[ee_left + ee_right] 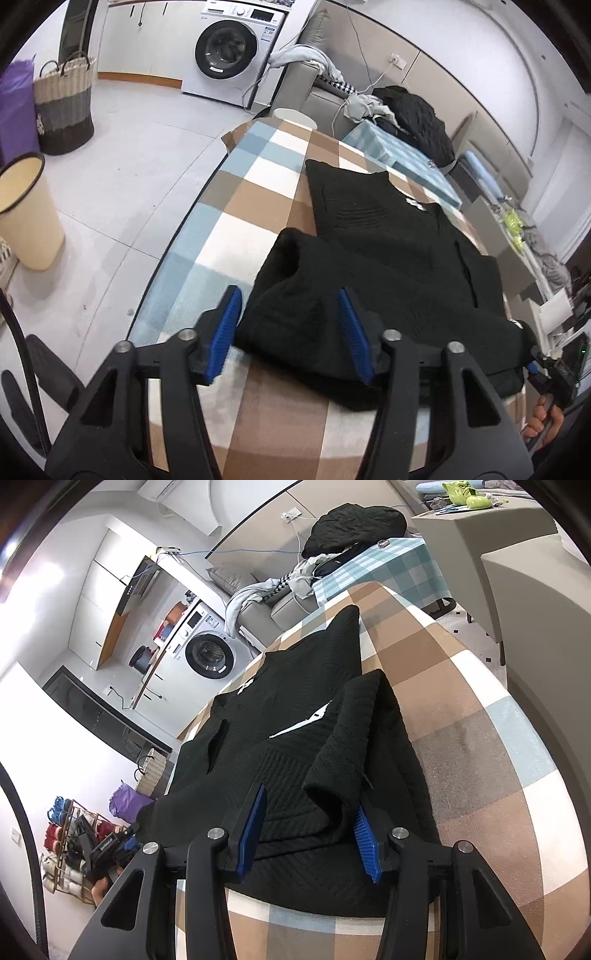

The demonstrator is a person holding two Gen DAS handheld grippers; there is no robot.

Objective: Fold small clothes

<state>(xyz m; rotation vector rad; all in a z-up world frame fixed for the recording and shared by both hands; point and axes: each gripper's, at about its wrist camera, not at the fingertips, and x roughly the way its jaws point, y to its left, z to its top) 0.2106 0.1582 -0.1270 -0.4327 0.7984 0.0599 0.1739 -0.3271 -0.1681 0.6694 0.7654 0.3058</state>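
Black knit sweater [388, 236] lies along the checked tablecloth [236, 206], filling the centre and lower centre of both wrist views. Both sleeves look folded in over the body: one sleeve end sits bunched at lower centre of the left view, the other lies as a raised band at centre right of the right view, with a sliver of white showing at the fold.

Left gripper [291, 332]: jaws apart, the blue pads straddling the bunched sleeve cuff [291, 295]. Whether the pads touch the cloth, you cannot tell from here. Right gripper [314, 838]: jaws apart too, set either side of the folded sleeve edge [343, 775] near the bottom of the frame. Neither is clamped on anything.

Likely step: taking the near end of the sweater to fold it over toward the far end.

How to do it well:
- Bite both layers, sleeve and body beneath, or the sleeve alone will lift and undo its fold.
- Close both pairs of pads at matching depth on the near edge so the fold line runs straight across.
- Lift only enough to clear the cloth beneath; thick knit sags and drags.
- Carry both ends forward together, then lay the near edge level with the far one.
- The tablecloth is soft; keep the lower pads from pinching it along with the knit.
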